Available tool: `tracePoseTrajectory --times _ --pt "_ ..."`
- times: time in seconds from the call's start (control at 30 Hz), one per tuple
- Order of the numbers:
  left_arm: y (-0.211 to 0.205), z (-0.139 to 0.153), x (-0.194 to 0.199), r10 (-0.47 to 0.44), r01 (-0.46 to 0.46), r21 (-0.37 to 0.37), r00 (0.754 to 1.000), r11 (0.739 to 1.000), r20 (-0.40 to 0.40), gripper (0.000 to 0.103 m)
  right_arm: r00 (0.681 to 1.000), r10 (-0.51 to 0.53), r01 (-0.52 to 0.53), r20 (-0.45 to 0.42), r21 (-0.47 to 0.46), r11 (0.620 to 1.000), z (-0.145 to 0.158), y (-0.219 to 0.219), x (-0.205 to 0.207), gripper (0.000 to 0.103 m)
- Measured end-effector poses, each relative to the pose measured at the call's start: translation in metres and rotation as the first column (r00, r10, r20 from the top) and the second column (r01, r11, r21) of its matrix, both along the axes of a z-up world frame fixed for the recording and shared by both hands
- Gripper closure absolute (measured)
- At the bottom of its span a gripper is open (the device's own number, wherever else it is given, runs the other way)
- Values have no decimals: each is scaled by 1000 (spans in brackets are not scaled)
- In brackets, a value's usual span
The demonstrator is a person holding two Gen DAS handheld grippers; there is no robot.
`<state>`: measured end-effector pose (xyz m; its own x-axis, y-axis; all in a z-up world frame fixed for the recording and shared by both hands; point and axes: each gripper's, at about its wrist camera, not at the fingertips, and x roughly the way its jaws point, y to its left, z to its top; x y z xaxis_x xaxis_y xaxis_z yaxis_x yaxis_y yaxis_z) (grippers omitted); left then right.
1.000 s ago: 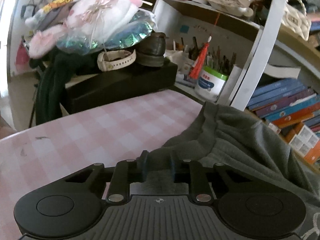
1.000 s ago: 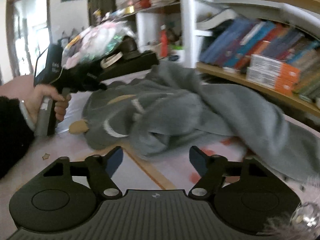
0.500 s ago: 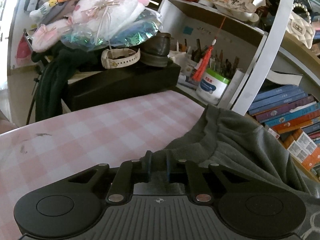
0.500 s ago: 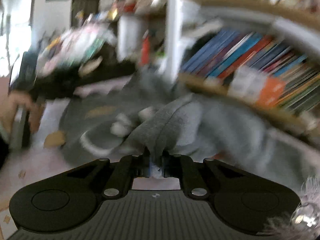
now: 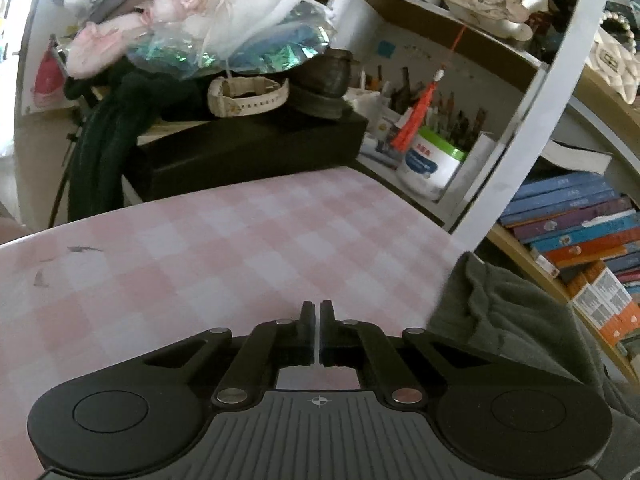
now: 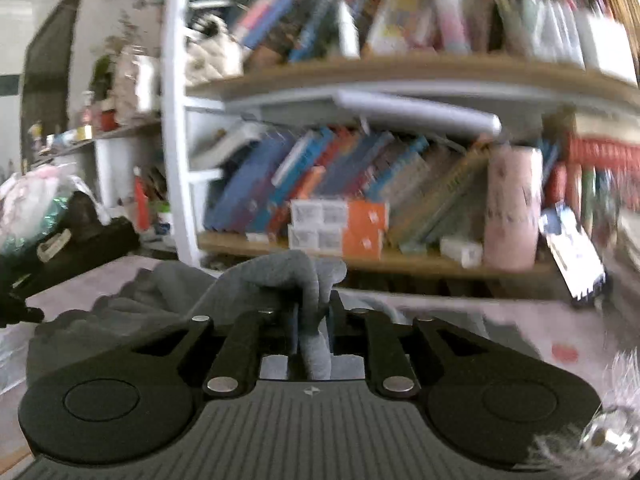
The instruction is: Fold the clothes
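Right wrist view: a bunched fold of the grey garment (image 6: 316, 280) is pinched between the closed jaws of the right hand-held gripper (image 6: 314, 320), lifted above the table (image 6: 520, 328) in front of the bookshelf (image 6: 360, 252).

In the left wrist view, the left hand-held gripper (image 5: 317, 316) is seen with its jaws drawn almost together and nothing between them, held over the bare pink checked cloth; the garment (image 5: 500, 312) lies heaped at the table's right edge, just beside that gripper. No flat panel, crease or tidy stack is shown, so the folding is judged to be at an early stage: the garment has only been picked up at one point, and spreading, aligning and the folds themselves are left. The right view is blurred, so finer detail cannot be told.
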<state>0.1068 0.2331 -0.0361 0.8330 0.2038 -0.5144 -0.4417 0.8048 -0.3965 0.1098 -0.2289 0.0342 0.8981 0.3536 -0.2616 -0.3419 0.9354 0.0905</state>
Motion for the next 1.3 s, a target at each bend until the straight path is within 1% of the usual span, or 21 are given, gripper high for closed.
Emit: tracePoseTrajectory --times 0.03,0.13,0.2,0.23,0.33,0.5,0.57,0.63,0.67,0.7,0.73,0.77,0.83,0.87,0.93,0.97,1.03,1.1,1.13,1.2,1.3 --pt "-2 1 -1 -13 13 8 1000 1000 10 100 1000 -1 1 -2 1 1000 -1 0 0 89" --pt "-14 9 -5 -80 77 38 995 996 64 77 1000 -4 4 1 0 1000 -2 0 -1 86" --pt "-22 12 -6 -129 125 55 988 991 88 34 1000 -5 5 3 -1 1000 -3 1 -1 85" --pt "-25 13 -6 -158 154 57 983 986 95 30 1000 -6 6 4 -2 1000 -3 1 -2 85" --pt "-35 14 -1 -231 226 66 969 972 92 29 1000 -4 4 9 -3 1000 -4 2 -3 84" --pt "-55 14 5 -319 311 139 947 940 43 29 999 -1 1 32 -7 1000 -2 3 -7 84" --pt "-66 13 8 -349 344 184 937 921 -3 29 999 -6 7 49 -8 1000 1 3 -9 84" --pt "-70 12 14 -345 347 203 937 915 -49 31 997 -15 15 69 -8 1000 3 3 -12 84" --pt "-69 11 15 -339 344 195 939 918 -61 37 997 -19 20 80 -8 1000 5 3 -14 84" --pt "-68 10 16 -336 343 189 939 920 -72 50 995 -23 24 96 -10 1000 6 4 -16 84" --pt "-68 10 17 -341 350 187 937 918 -80 54 993 -25 27 116 -14 1000 7 5 -19 84" --pt "-68 9 18 -346 357 185 934 916 -88 63 990 -22 25 139 -18 1000 8 7 -22 84" --pt "-71 9 19 -355 369 197 929 908 -104 69 983 -10 15 184 -28 999 11 10 -29 84" --pt "-72 9 19 -355 371 205 928 906 -109 76 979 -2 9 206 -33 999 12 12 -32 84" --pt "-63 10 15 -320 329 186 944 926 -81 83 977 8 0 211 -39 999 12 13 -33 85" --pt "-59 10 14 -301 309 176 951 935 -67 90 977 13 -4 212 -42 999 12 13 -34 85" --pt "-50 11 11 -259 262 157 965 952 -40 90 978 21 -12 208 -44 999 12 14 -33 85" --pt "-36 13 5 -162 162 150 987 975 -15 90 980 34 -26 194 -41 999 11 14 -32 83" --pt "-30 13 2 -116 116 147 993 982 -8 89 981 53 -46 187 -40 998 10 15 -31 77" --pt "-21 7 6 -50 58 132 997 990 -62 86 980 84 -76 180 -51 996 8 18 -32 69" --pt "-14 5 6 -37 42 91 998 995 -59 84 978 113 -101 174 -74 992 5 24 -33 65"
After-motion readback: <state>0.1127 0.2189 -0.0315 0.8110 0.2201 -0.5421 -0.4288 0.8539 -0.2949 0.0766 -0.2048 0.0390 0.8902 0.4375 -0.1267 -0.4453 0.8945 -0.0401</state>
